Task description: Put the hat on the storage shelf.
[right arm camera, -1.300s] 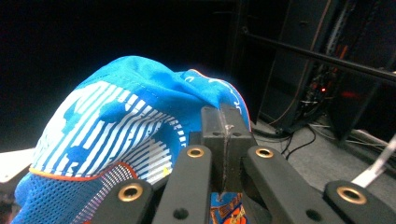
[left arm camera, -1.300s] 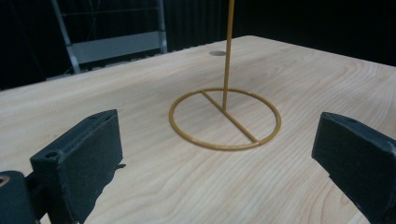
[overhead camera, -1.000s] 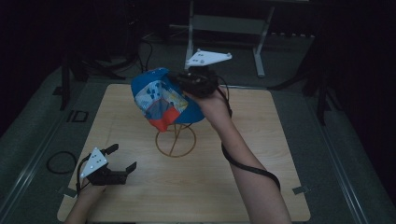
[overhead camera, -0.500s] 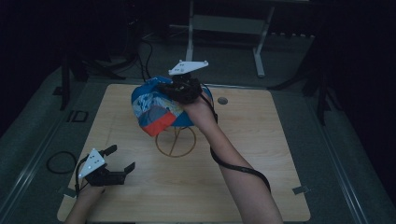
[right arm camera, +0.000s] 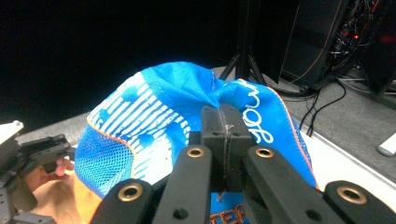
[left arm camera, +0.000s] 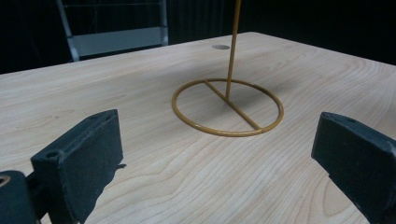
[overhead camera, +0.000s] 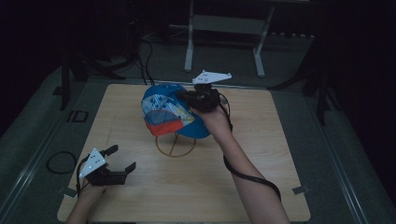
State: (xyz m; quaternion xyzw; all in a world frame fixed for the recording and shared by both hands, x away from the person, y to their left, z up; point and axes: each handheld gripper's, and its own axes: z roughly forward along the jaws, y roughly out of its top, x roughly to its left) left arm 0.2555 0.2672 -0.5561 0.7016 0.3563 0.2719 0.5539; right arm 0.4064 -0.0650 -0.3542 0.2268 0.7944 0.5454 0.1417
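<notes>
Two tongs work over the wooden surface (overhead camera: 261, 154). Nearest, the left tongs (overhead camera: 122, 158) rest low at the front left corner, jaws wide apart and empty, pointing toward the stand (overhead camera: 175, 144). Farther in, the stand's gold ring base lies flat, its upright rod running up under the cap (overhead camera: 170, 114), which hides the rod's top. The right tongs (overhead camera: 184, 97) are clamped on the cap's blue fabric, jaws pressed together, holding it above the stand near mid-surface. Whether the cap rests on the rod cannot be made out. Beyond the surface, the dark background blurs out.
</notes>
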